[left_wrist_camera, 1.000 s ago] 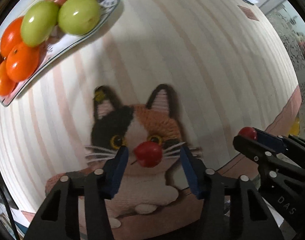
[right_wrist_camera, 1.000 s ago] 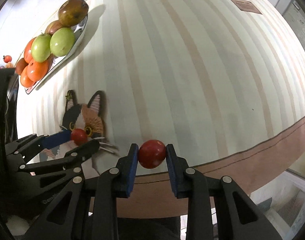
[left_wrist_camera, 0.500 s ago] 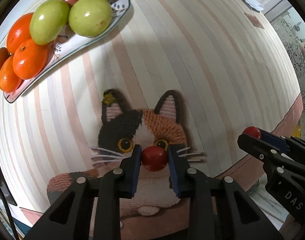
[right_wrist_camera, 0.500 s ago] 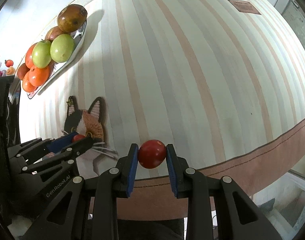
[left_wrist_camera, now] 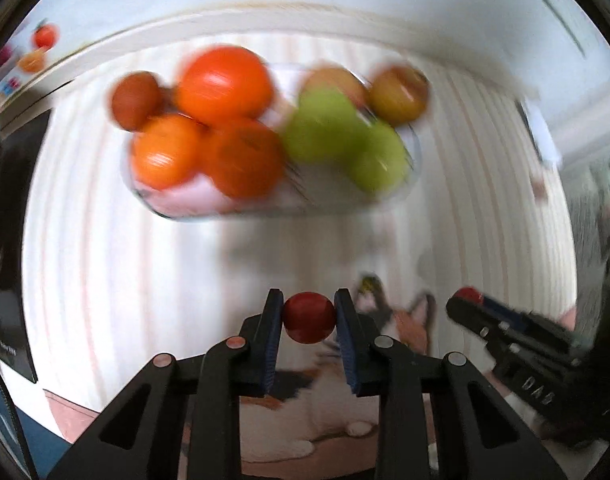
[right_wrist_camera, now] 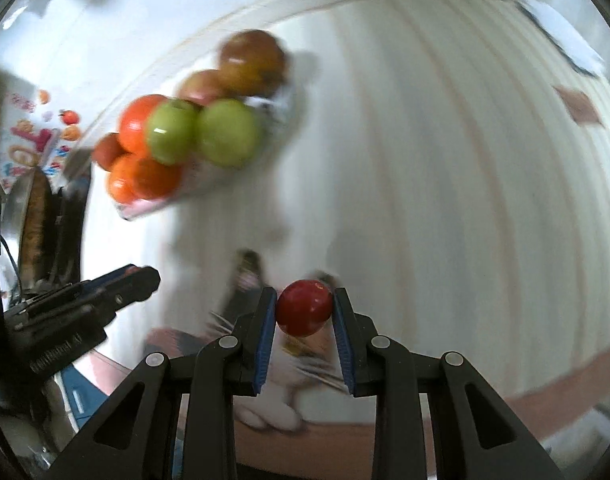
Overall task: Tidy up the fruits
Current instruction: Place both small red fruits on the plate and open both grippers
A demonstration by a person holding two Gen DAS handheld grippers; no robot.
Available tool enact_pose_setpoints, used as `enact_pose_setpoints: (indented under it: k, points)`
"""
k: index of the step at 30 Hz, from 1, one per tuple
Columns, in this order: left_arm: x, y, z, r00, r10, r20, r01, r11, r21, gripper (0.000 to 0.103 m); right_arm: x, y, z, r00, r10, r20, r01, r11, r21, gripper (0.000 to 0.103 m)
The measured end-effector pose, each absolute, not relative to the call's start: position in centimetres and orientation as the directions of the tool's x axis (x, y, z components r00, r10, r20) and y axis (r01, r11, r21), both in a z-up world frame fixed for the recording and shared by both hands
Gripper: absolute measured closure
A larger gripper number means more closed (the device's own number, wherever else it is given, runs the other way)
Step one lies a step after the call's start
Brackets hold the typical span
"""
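A: Left gripper (left_wrist_camera: 309, 318) now clamped on a small red fruit (left_wrist_camera: 308, 317) — pads pressing both sides. A second back: fingers spread around that fruit, fruit sitting on the cat-shaped mat (left_wrist_camera: 409, 322). Lifted clear since; mat now below and behind the fingertips.

B: Right gripper (right_wrist_camera: 304, 309) likewise pinching its own red fruit (right_wrist_camera: 304, 307). No change there — same pinch a second ago.

A: Meaning for the task: both pickups done, carry under way. Plate (left_wrist_camera: 177, 210) of oranges (left_wrist_camera: 167, 152) and green apples (left_wrist_camera: 325, 126) formerly far off to the upper left of the fingers, now straight ahead of the left fingertips, much larger. Heavy blur in both views — fast travel, judged.

B: Likely next step: release onto the plate. Plate crowded; bare patch only along the near rim, on the orange side. Roll-off risk for a round fruit set against the pile.

A: View differences. Left wrist view: plate head-on, bare near rim visible, right gripper entering at lower right with a red fruit at its tip.

B: Right wrist view: plate up and left of the fingers, seen obliquely, brownish fruit (right_wrist_camera: 252, 63) at the far end clearer. Left gripper at the left edge, side-on — its fruit hidden there. Also a dark curved object and colourful printed material at far left; too blurred to identify.

A: Striped tablecloth (right_wrist_camera: 465, 160) in both. Contact of anything with the plate: none yet.
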State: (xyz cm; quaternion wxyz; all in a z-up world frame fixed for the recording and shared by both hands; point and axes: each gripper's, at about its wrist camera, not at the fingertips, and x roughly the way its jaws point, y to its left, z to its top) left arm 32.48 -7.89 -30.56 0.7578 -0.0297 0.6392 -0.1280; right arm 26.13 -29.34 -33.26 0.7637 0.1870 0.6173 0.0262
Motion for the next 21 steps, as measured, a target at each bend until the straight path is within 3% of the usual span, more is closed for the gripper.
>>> enact_pose_setpoints:
  k: [10, 21]
  points:
    - [37.3, -2.5, -31.1, 0.189, -0.278, -0.942, -0.022, 0.958, -0.287, 0.079, 33.7, -22.2, -32.6, 0.293, 0.337, -0.895, 0.07, 0.926, 0.372, 0.073]
    - [39.6, -3.5, -32.9, 0.18, -0.251, -0.951, 0.004, 0.967, -0.255, 0.079, 37.7, -19.4, -35.2, 0.265, 0.317, -0.91, 0.063, 0.936, 0.345, 0.073]
